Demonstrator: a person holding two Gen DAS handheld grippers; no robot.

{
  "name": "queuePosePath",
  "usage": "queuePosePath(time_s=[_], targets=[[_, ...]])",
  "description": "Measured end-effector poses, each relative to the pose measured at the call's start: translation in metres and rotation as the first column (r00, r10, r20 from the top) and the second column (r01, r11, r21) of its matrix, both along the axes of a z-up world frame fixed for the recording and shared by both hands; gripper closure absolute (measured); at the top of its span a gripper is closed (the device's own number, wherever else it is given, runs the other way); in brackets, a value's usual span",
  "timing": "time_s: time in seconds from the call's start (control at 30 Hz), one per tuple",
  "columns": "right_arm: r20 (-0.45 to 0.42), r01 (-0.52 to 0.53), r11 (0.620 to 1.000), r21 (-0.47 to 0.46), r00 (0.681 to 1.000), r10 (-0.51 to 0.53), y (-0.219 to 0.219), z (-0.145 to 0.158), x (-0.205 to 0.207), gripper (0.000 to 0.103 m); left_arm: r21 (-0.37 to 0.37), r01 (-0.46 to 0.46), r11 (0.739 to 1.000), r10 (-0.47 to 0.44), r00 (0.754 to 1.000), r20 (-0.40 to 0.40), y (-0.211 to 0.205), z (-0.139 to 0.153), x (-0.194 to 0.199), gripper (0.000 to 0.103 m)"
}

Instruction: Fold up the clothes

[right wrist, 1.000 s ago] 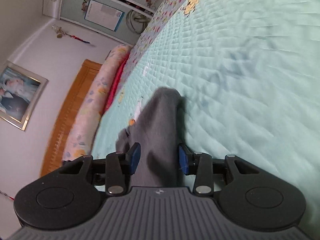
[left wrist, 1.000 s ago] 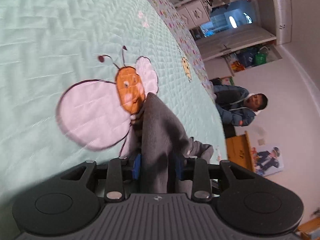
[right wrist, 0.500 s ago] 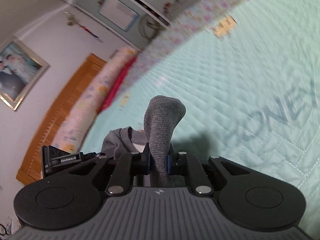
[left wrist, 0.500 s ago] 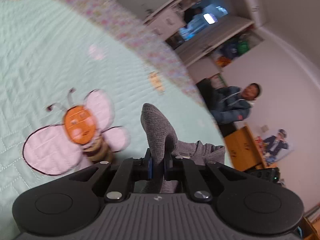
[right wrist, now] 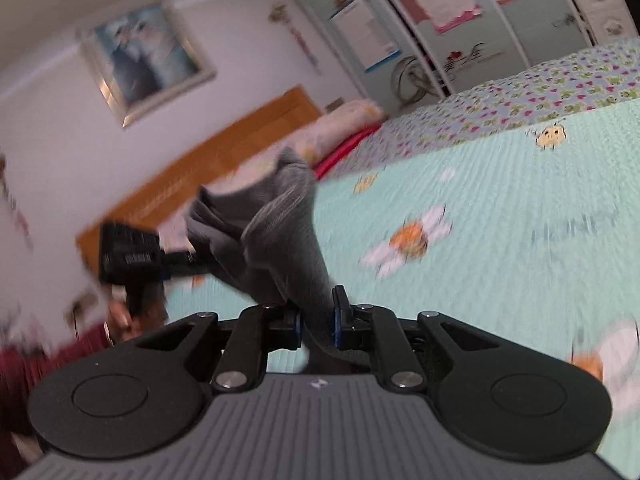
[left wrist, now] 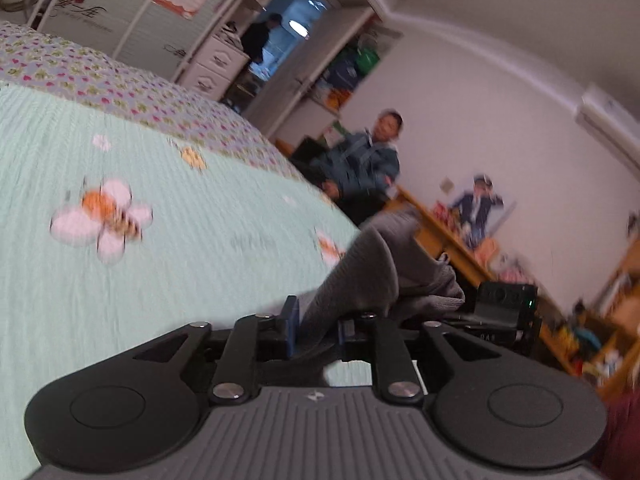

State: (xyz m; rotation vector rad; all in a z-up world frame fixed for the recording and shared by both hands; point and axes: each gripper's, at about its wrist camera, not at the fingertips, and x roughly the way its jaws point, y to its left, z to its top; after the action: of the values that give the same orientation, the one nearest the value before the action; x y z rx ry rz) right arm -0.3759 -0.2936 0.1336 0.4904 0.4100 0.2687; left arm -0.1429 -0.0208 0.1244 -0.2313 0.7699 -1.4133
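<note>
The left gripper (left wrist: 314,320) has its blue-padded jaws easing apart yet pinching a fold of the grey knitted garment (left wrist: 360,276), which rises off the pale green quilted bedspread (left wrist: 160,264) near its right edge. The right gripper (right wrist: 318,320) clamps another bunch of the same grey knit (right wrist: 280,232), lifted above the bedspread (right wrist: 500,248) near its left edge. Farther off, a bee print (left wrist: 102,216) marks the quilt, and a person in a blue jacket (left wrist: 360,168) stands beyond the bed's far corner.
</note>
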Motion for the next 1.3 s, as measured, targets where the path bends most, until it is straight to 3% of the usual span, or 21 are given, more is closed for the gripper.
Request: queuePosePath(time_s=[0.07,0.1,0.17,0.2,0.27,0.3,0.33,0.4,0.5,0.57,0.67,0.77,0.97,1.07,1.3], targets=[[-0.030,0.002,0.995,-0.102,1.000,-0.005,0.032,-0.016,-0.030,0.088,0.068,0.030,0.997,-0.031,0.999,0.012,0.019,-0.025,-0.029,0.079],[-0.048,0.005,0.988,-0.156,0.999,-0.013,0.047,-0.025,-0.042,0.082,0.118,0.045,0.992,-0.046,0.999,0.011,0.028,-0.040,-0.043,0.079],[-0.103,0.016,0.961,-0.275,0.994,-0.046,0.075,-0.046,-0.064,0.079,0.239,0.070,0.968,-0.062,0.997,-0.039,0.041,-0.073,-0.061,0.079],[-0.140,0.015,0.951,-0.309,0.988,-0.061,0.084,-0.056,-0.073,0.078,0.284,0.074,0.956,-0.056,0.996,-0.070,0.047,-0.088,-0.067,0.079],[-0.205,0.017,0.940,-0.341,0.974,-0.092,0.096,-0.071,-0.091,0.073,0.327,0.071,0.942,-0.025,0.989,-0.145,0.063,-0.105,-0.073,0.065],[-0.231,0.025,0.941,-0.339,0.967,-0.108,0.099,-0.076,-0.100,0.064,0.339,0.078,0.938,-0.016,0.983,-0.182,0.071,-0.111,-0.076,0.062],[-0.251,0.035,0.951,-0.308,0.961,-0.117,0.099,-0.078,-0.111,0.055,0.346,0.083,0.934,-0.012,0.979,-0.201,0.077,-0.114,-0.079,0.059],[-0.269,0.069,0.965,-0.252,0.953,-0.138,0.098,-0.082,-0.130,0.046,0.342,0.078,0.937,0.005,0.972,-0.235,0.089,-0.117,-0.083,0.057],[-0.297,0.139,0.979,-0.151,0.938,-0.179,0.092,-0.082,-0.146,0.045,0.314,0.010,0.949,0.085,0.954,-0.287,0.105,-0.117,-0.080,0.054],[-0.270,0.227,0.974,-0.004,0.937,-0.219,0.080,-0.086,-0.157,0.045,0.247,-0.087,0.965,0.177,0.912,-0.369,0.114,-0.120,-0.074,0.048],[-0.251,0.355,0.902,0.244,0.922,-0.295,0.062,-0.097,-0.166,0.045,0.173,-0.217,0.961,0.274,0.833,-0.481,0.119,-0.122,-0.070,0.043],[-0.301,0.425,0.822,0.378,0.897,-0.325,0.053,-0.109,-0.158,0.045,0.167,-0.265,0.950,0.313,0.806,-0.503,0.103,-0.119,-0.074,0.042],[-0.375,0.436,0.811,0.389,0.879,-0.293,0.066,-0.110,-0.132,0.045,0.233,-0.258,0.938,0.342,0.808,-0.479,0.069,-0.114,-0.080,0.040],[-0.397,0.437,0.808,0.396,0.875,-0.278,0.073,-0.110,-0.129,0.051,0.263,-0.229,0.937,0.331,0.823,-0.462,0.066,-0.111,-0.089,0.040],[-0.403,0.430,0.777,0.460,0.881,-0.248,0.080,-0.116,-0.127,0.063,0.246,-0.233,0.941,0.331,0.787,-0.520,0.055,-0.123,-0.089,0.040]])
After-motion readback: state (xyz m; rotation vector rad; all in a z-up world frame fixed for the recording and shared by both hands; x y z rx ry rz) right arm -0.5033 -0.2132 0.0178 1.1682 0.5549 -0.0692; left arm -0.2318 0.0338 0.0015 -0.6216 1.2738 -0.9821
